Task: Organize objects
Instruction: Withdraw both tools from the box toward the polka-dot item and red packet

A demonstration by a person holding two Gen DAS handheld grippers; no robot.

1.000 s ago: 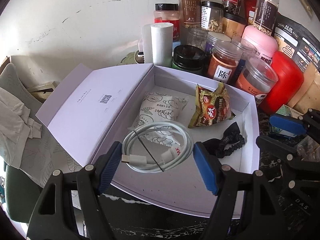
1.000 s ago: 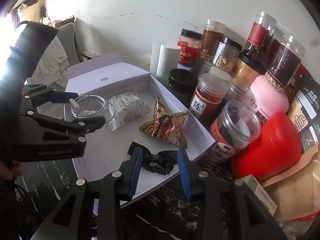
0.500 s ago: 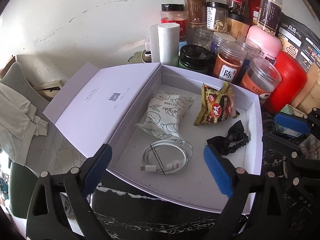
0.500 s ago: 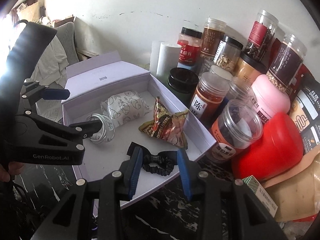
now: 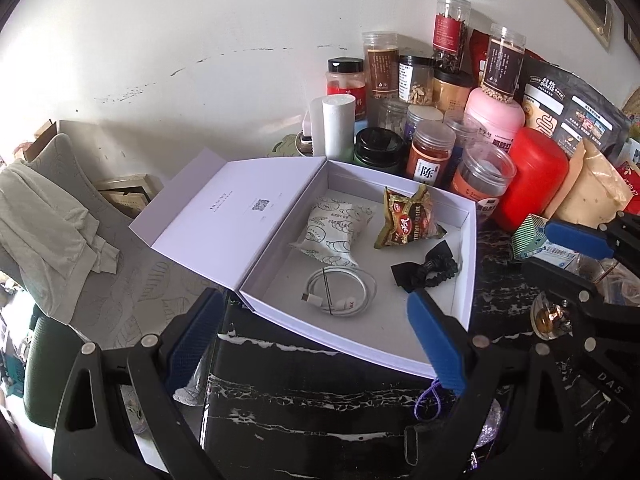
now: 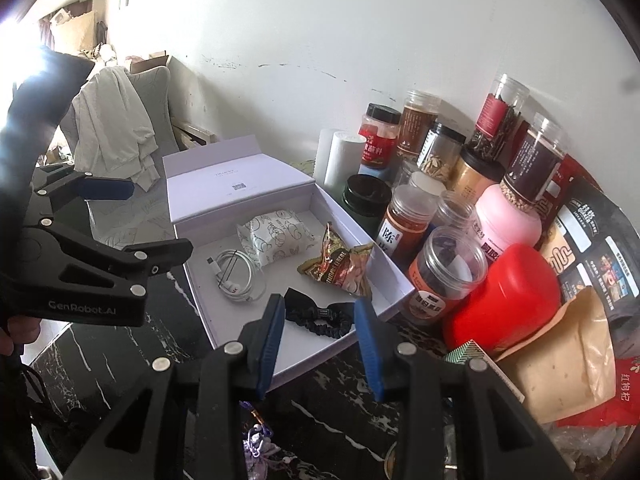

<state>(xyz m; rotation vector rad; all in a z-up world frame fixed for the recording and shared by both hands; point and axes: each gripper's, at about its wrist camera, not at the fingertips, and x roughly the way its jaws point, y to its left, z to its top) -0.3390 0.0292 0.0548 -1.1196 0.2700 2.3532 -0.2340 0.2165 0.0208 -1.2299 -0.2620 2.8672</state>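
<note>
A black, white-veined marble counter stands against a scuffed white wall. To its left sits a grey chair draped with pale cloth. Along the wall crowd spice jars, a pink tub, a red container and printed bags.

An open white box, its lid folded flat to the left, sits on the counter in front of the jars. Inside lie a coiled white cable, a patterned white pouch, a brown-and-red snack packet and a black scrunchie.

The left gripper hangs over the box's near edge, its jaws having just been opening; they stand wide apart with nothing between them, and the cable lies in the box just beyond them. The right gripper hovers at the box's near right corner, jaws parted only modestly and gripping nothing; the scrunchie lies on the box floor just ahead of its blue pads, apart from them.
</note>
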